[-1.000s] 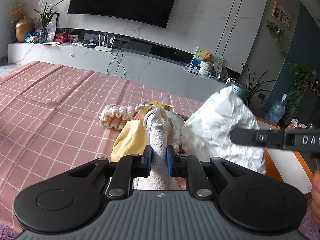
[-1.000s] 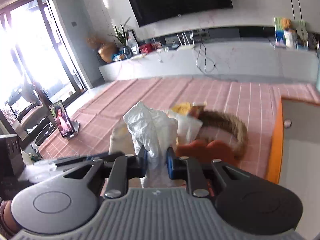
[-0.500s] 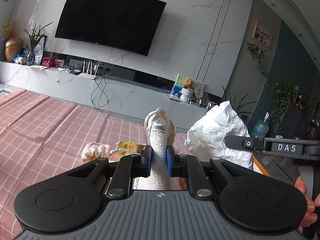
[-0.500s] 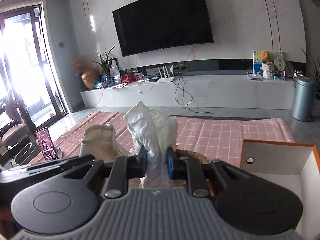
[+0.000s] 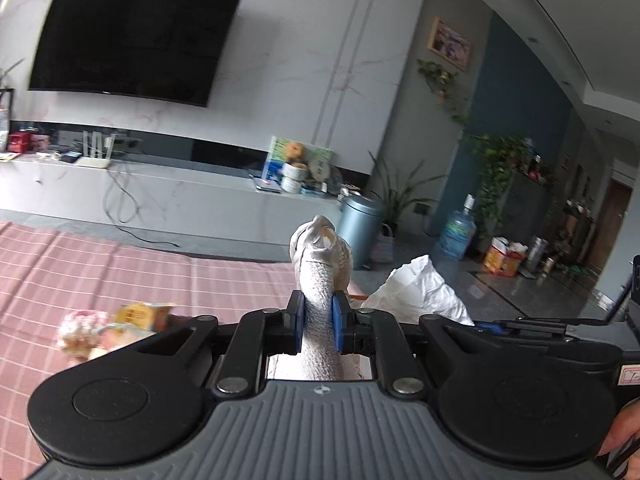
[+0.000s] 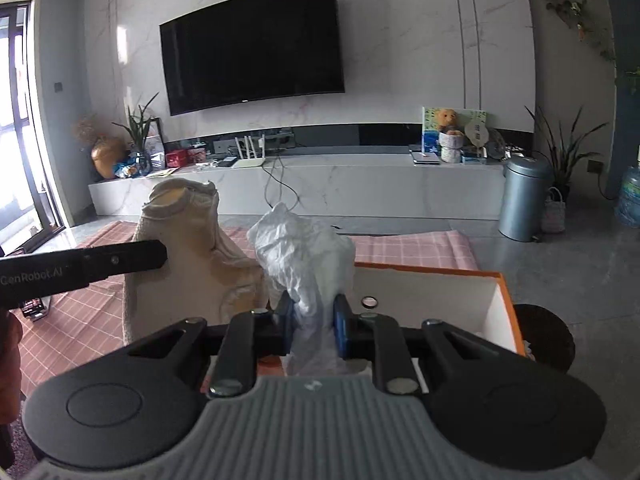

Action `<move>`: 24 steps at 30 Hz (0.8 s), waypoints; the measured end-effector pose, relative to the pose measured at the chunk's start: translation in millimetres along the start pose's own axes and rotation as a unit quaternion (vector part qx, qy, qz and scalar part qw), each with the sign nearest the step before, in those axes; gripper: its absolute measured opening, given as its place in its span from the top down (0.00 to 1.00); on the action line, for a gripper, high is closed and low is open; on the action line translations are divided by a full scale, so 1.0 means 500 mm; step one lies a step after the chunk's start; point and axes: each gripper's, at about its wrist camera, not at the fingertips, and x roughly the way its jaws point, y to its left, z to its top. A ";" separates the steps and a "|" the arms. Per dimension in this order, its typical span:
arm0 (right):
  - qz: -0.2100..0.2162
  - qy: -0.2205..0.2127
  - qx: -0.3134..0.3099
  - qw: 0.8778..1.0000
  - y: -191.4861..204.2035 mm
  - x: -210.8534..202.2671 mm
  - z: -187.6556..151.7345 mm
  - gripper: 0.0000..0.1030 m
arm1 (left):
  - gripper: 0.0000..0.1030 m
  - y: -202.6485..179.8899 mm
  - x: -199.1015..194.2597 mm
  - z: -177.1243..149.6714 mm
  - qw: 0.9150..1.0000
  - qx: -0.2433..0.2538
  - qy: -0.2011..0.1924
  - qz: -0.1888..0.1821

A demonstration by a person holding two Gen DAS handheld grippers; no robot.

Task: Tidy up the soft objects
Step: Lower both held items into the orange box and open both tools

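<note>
My left gripper (image 5: 317, 322) is shut on a cream-white knitted cloth (image 5: 320, 276), held up above the pink checked tablecloth (image 5: 100, 264). The same cloth (image 6: 188, 252) hangs at the left of the right wrist view. My right gripper (image 6: 312, 324) is shut on a crumpled white plastic bag (image 6: 308, 256), held just over the near left corner of an orange-rimmed white box (image 6: 436, 292). The bag (image 5: 424, 296) also shows in the left wrist view, to the right of the cloth. A pink-and-cream crocheted item (image 5: 78, 330) and a yellow packet (image 5: 140, 314) lie on the tablecloth.
A grey TV bench (image 6: 360, 184) runs along the far wall under a black TV (image 6: 252, 44). A metal bin (image 6: 524, 196) and a water bottle (image 5: 458, 232) stand on the floor to the right. A phone (image 6: 36, 306) lies at the table's left edge.
Both grippers have risen with their loads and swung right. The table pile has dropped out of view, and the orange-rimmed box now sits directly beyond the right gripper.
</note>
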 end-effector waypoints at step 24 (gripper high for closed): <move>-0.063 0.228 -0.016 0.971 -0.199 0.123 -0.130 0.78 | 0.86 -0.177 0.275 -0.127 0.960 0.073 0.258 -0.077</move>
